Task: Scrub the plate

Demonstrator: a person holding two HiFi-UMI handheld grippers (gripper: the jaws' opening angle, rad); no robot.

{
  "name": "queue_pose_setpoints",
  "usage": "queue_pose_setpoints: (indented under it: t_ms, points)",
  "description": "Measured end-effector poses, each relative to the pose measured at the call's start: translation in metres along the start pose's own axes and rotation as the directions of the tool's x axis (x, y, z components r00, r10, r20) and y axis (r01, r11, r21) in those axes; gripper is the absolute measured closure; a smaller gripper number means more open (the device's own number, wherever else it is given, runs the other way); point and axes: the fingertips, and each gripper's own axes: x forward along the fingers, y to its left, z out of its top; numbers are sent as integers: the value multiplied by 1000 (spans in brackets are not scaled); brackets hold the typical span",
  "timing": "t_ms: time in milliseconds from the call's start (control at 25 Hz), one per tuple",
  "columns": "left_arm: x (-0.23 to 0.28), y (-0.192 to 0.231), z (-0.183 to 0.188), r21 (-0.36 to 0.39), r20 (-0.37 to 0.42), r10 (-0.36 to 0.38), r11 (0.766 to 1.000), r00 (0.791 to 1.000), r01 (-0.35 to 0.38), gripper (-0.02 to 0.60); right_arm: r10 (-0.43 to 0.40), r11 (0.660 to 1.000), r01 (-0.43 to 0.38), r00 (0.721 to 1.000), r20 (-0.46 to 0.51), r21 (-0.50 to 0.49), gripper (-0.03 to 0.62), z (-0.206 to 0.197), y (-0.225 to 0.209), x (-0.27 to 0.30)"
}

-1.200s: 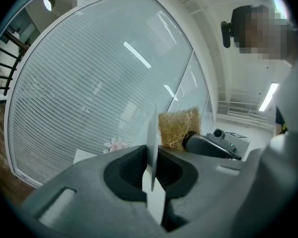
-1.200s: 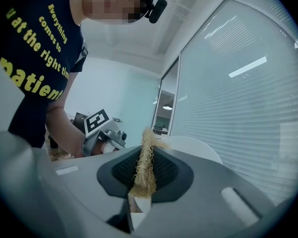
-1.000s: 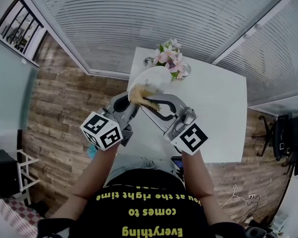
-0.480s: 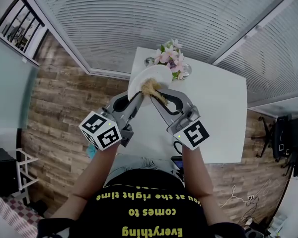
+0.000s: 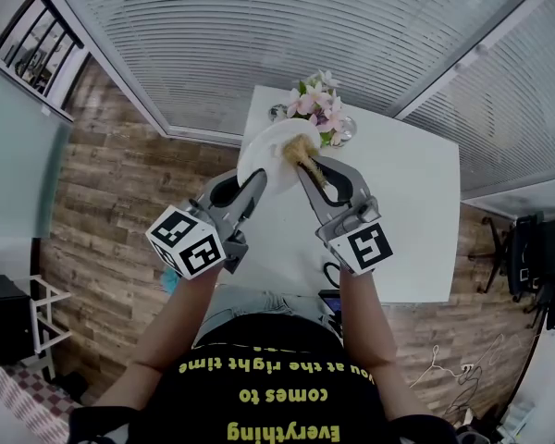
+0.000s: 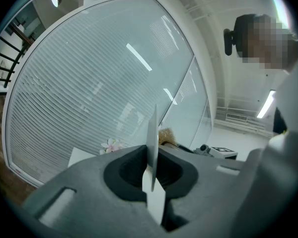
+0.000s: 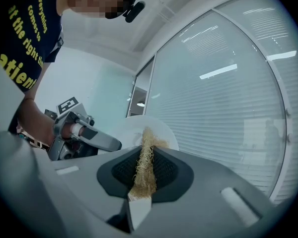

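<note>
Head view first: the left tool (image 5: pixel 256 183) is clamped on the rim of the white plate (image 5: pixel 270 152), which stands on edge above the far left corner of the white tabletop (image 5: pixel 402 206). The right tool (image 5: pixel 308 163) comes in from the other side, shut on a straw-coloured fibrous scrubber (image 5: pixel 301 150) whose tuft lies against the plate's face. Just behind the plate sits a bunch of pink and white flowers (image 5: pixel 316 105).

Over to the left gripper view: here the plate is only a thin white edge running up from between the closed jaws. A bit of the scrubber peeks out just right of it, and the plate's face doesn't show at all. The right gripper view gives that face, round and pale, beyond the scrubber pinched flat between its jaws, with the left tool reaching in from the left.

Writing: only the head view shows the yellow print on the person's black shirt in full, upside down, with "Everything", "comes to" and "you at the right time". The right gripper view catches just "the right" on the sleeve side.
</note>
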Motion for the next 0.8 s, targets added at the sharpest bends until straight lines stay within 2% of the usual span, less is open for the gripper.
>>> queue_pose_setpoints:
  t_ms: [440, 800]
  points:
    - [-2, -5, 3, 5, 5, 1, 1000, 1000, -1, 561, -142, 990, 142, 990, -7, 0, 551, -1, -36, -17]
    - [0, -3, 2, -3, 6, 7, 1000, 1000, -7, 561, -84, 996, 84, 996, -18, 14, 551, -5, -20, -11]
